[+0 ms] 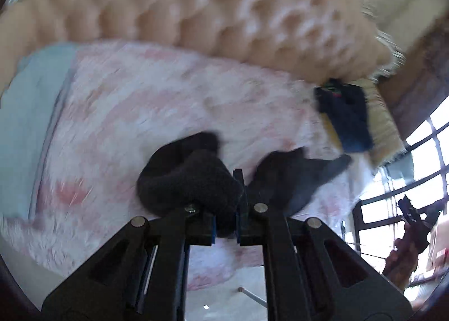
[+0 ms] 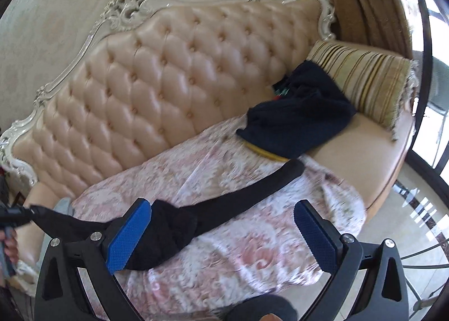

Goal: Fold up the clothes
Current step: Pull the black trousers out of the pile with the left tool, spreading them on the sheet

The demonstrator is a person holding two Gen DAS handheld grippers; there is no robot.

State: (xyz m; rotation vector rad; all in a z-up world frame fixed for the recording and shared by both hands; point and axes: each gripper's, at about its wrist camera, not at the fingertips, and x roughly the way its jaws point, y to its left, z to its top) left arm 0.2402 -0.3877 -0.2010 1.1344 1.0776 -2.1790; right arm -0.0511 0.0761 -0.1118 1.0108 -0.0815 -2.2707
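Observation:
A long black garment [image 2: 252, 189] lies stretched across the pink patterned blanket [image 2: 252, 259] on the sofa seat. In the left wrist view the same black garment [image 1: 190, 180] bunches up around my left gripper [image 1: 233, 203], which is shut on it. That left gripper [image 2: 11, 217] shows at the far left of the right wrist view, lifting one end of the garment. My right gripper [image 2: 221, 208] hangs open above the garment's middle, and the fabric lies close to the left blue pad [image 2: 126, 236]. Nothing sits between the pads. The left wrist view is blurred.
A folded navy garment [image 2: 297, 113] rests against a striped cushion [image 2: 364, 79] at the sofa's right end. The tufted beige backrest [image 2: 168, 82] runs behind. A light blue cloth [image 1: 28, 124] lies at the blanket's left. Windows [image 1: 421, 152] and glossy floor [image 2: 407, 208] are to the right.

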